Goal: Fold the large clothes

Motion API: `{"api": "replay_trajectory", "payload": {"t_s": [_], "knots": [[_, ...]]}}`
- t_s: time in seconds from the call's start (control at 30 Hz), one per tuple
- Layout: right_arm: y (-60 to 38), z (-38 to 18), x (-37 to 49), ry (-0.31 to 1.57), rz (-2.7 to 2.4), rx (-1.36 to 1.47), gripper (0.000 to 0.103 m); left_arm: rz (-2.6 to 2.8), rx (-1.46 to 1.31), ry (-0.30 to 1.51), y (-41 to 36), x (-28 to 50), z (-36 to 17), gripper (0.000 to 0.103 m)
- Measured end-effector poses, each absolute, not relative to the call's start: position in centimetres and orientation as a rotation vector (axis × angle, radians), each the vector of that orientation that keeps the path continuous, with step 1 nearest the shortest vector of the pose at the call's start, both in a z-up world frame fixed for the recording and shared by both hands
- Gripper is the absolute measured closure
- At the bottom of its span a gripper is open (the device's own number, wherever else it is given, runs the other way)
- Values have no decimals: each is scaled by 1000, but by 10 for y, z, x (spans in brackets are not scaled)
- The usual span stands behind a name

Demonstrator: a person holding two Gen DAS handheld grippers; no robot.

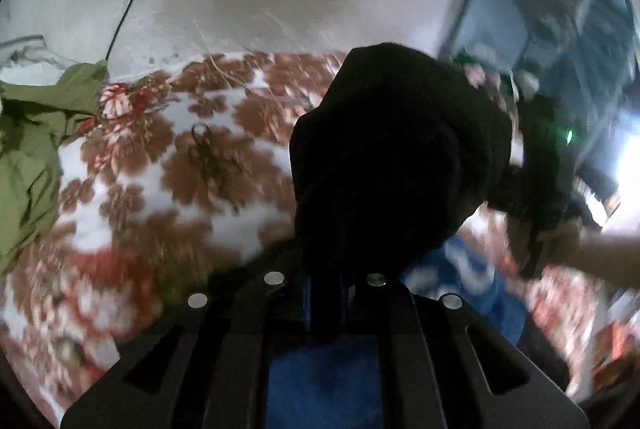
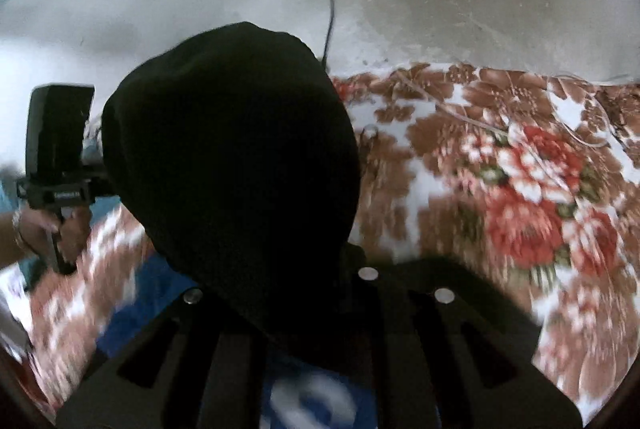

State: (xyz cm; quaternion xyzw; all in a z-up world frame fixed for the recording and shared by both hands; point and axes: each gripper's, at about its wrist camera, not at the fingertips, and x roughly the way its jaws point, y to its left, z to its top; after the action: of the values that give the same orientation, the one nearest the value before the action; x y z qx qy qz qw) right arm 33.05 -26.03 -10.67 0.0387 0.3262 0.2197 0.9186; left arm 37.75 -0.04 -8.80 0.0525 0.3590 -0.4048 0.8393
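A black garment (image 1: 392, 149) bunches up over my left gripper (image 1: 326, 281), which is shut on it; the fabric hides the fingertips. The same black garment (image 2: 236, 157) drapes over my right gripper (image 2: 280, 289), also shut on it, and is held above the bed. In the left wrist view the right gripper with the hand that holds it (image 1: 548, 229) shows to the right. In the right wrist view the left gripper's body (image 2: 60, 157) shows at far left. A blue and white cloth (image 1: 472, 277) lies on the bed below, also in the right wrist view (image 2: 316, 401).
A floral red, brown and white bedspread (image 1: 180, 165) covers the bed. An olive green garment (image 1: 36, 133) lies at its left edge. A stained white wall with a socket and black cable (image 2: 330, 9) stands behind. Shelving (image 1: 560, 29) stands at the right.
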Motion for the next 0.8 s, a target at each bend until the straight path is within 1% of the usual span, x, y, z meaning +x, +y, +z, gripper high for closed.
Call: {"api": "replay_trajectory", "payload": {"t_s": [0.03, 0.17, 0.2, 0.23, 0.27, 0.3, 0.33, 0.37, 0.4, 0.43, 0.47, 0.5, 0.57, 0.67, 0.73, 0.8], "knots": [[-259, -114, 319, 676, 454, 61, 94, -853, 167, 753, -2, 350, -100, 95], [-240, -161, 265, 725, 451, -68, 91, -832, 328, 760, -7, 283, -150, 95], [-236, -169, 256, 737, 450, -89, 87, -820, 349, 769, -7, 269, -164, 94], [-236, -169, 256, 737, 450, -89, 81, -806, 359, 772, -7, 257, -174, 93], [-233, -175, 247, 739, 444, -113, 72, -793, 366, 775, -8, 248, -180, 90], [-229, -181, 230, 747, 429, -162, 51, -783, 373, 779, -9, 243, -183, 86], [-229, -182, 221, 750, 416, -179, 36, -765, 391, 781, -10, 234, -187, 70], [-229, -182, 221, 750, 416, -179, 29, -759, 398, 785, -10, 228, -187, 48], [-230, -182, 213, 752, 404, -183, 14, -756, 408, 790, -10, 221, -187, 40], [-232, -180, 205, 756, 393, -176, 5, -747, 419, 789, -7, 210, -185, 31], [-237, -178, 198, 761, 386, -158, 5, -745, 422, 799, -4, 201, -182, 23], [-245, -176, 190, 775, 374, -131, 5, -741, 425, 810, -1, 193, -179, 19], [-255, -171, 177, 814, 345, -96, 5, -723, 440, 835, 8, 178, -170, 17], [-271, -139, 162, 845, 279, 11, 5, -678, 379, 863, 26, 171, -140, 15], [-275, -111, 168, 845, 211, 67, 5, -648, 268, 873, 33, 179, -112, 14], [-270, -89, 184, 853, 138, 79, 5, -607, 79, 880, 31, 201, -82, 13]]}}
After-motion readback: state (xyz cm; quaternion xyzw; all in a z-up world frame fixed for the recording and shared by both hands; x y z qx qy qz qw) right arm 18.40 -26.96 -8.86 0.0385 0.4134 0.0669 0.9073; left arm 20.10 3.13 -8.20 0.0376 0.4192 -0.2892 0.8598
